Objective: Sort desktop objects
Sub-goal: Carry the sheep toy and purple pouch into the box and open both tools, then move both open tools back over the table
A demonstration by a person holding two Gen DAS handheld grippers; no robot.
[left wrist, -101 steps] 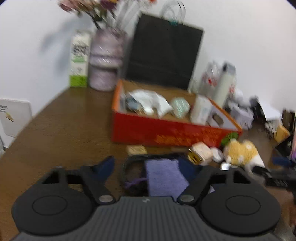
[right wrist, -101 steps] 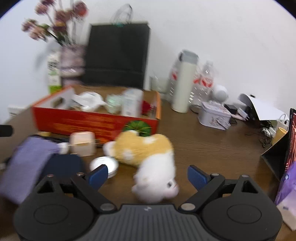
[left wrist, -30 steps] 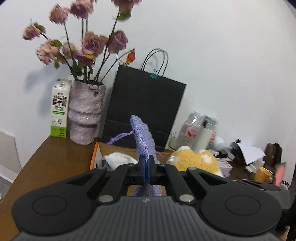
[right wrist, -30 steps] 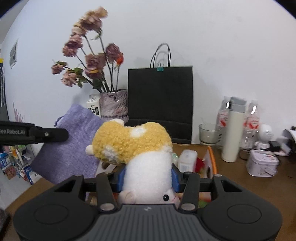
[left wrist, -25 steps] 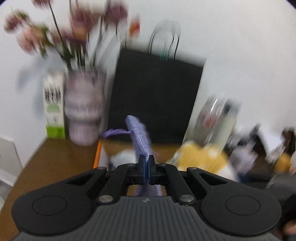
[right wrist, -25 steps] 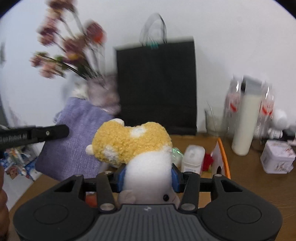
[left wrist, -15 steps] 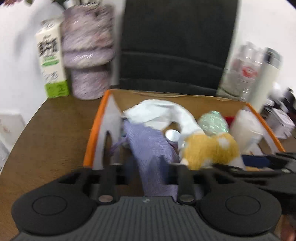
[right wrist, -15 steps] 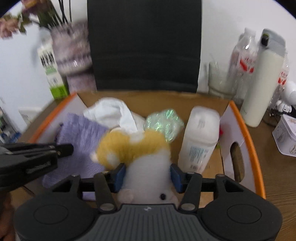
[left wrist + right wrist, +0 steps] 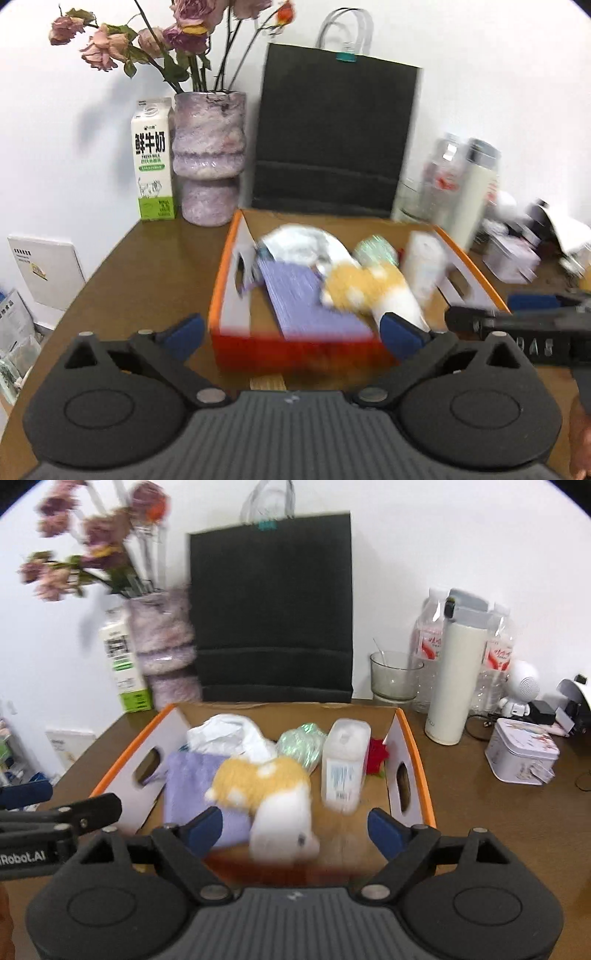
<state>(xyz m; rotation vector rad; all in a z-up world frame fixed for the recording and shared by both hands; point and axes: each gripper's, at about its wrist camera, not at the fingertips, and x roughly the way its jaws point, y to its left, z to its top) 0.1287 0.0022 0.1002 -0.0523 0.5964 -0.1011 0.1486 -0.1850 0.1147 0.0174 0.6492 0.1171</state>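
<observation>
An orange-rimmed cardboard box stands on the brown table. A purple cloth pouch lies flat inside it at the left. A yellow and white plush toy lies partly on the pouch, blurred. My left gripper hovers at the box's near wall, its jaws opening wide with nothing pressed between them. My right gripper is over the near wall too. Its jaws are opening, and the plush lies loose beyond the pads.
The box also holds a white plastic bag, a green foil bundle and a white container. Behind stand a black paper bag, a vase of dried roses and a milk carton. At right are a white flask, a glass and a tin.
Both grippers came down over the box and opened. The pouch left the left gripper and the plush left the right one; both now lie in the box.
</observation>
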